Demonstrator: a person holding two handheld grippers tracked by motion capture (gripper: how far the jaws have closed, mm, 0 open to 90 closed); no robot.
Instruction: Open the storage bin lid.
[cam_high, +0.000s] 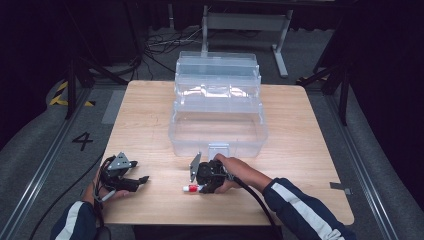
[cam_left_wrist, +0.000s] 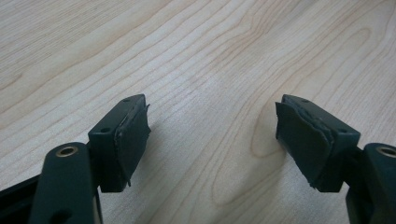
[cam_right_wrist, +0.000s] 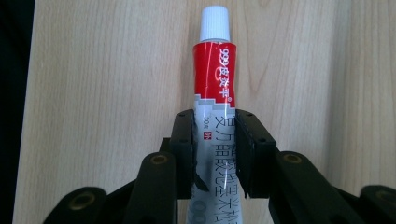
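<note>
The tube (cam_right_wrist: 215, 93) lies flat on the wooden table (cam_high: 150, 110), near its front edge, just before the clear plastic box (cam_high: 218, 127). Its long axis follows the right gripper (cam_right_wrist: 215, 154), and its white cap (cam_right_wrist: 215, 23) points away from the jaws. These jaws are narrow and press both sides of the tube. The left gripper (cam_left_wrist: 212, 135) has wide jaws over bare wood, holding nothing.
</note>
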